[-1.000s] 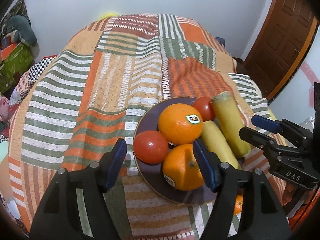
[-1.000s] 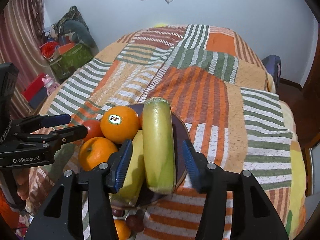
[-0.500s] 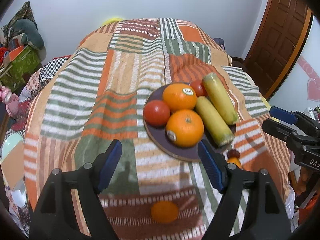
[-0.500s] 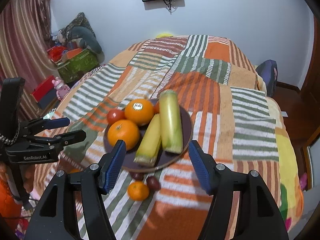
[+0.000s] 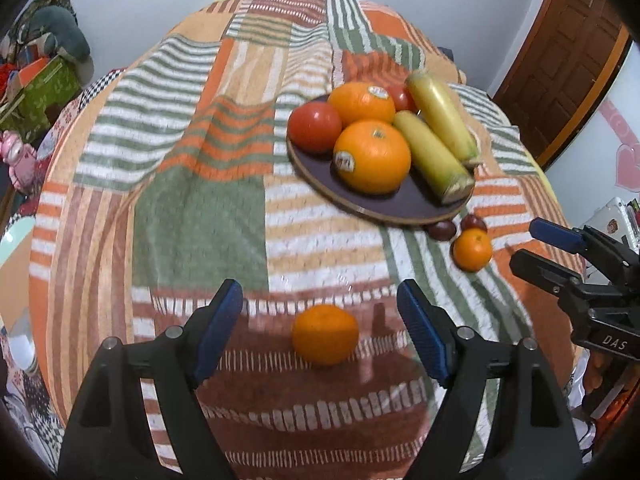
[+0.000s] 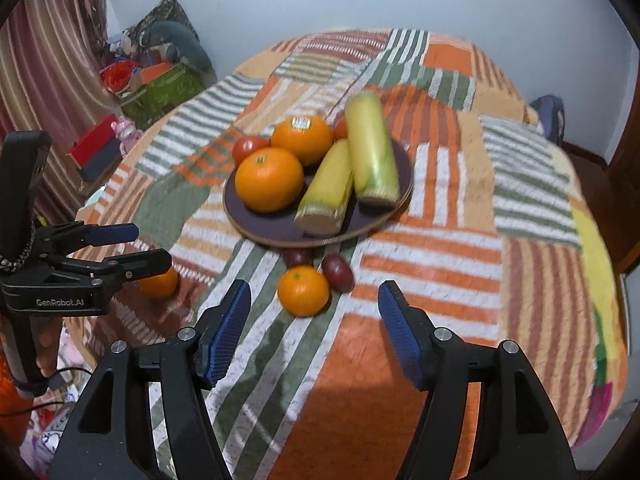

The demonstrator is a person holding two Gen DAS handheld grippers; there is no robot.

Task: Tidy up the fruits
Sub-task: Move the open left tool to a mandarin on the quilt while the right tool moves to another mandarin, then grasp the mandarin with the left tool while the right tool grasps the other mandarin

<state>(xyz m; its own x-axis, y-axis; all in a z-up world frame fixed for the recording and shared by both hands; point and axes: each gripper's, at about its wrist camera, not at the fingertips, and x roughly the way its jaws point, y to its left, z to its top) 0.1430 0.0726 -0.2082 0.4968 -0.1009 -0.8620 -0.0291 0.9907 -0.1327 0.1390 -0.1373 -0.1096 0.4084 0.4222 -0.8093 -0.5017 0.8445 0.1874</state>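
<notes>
A dark round plate (image 5: 408, 200) on the striped cloth holds two big oranges (image 5: 372, 156), two tomatoes (image 5: 315, 126) and two corn cobs (image 5: 432, 156). A loose mandarin (image 5: 325, 340) lies on the cloth just below and between the fingers of my left gripper (image 5: 318, 286), which is open and not touching it. A second mandarin (image 6: 303, 290) and two dark red fruits (image 6: 338, 268) lie in front of the plate (image 6: 272, 222). My right gripper (image 6: 314, 286) hovers open over that mandarin.
The patchwork cloth (image 5: 192, 216) covers a rounded table whose edges drop away on all sides. A green box with clutter (image 6: 160, 92) stands on the floor at the left, and a wooden door (image 5: 560, 60) is at the right.
Both grippers have drawn back from the plate and their jaws stand wider. The plate now lies farther off, and the loose mandarins and dark fruits have come into view near the fingers.
</notes>
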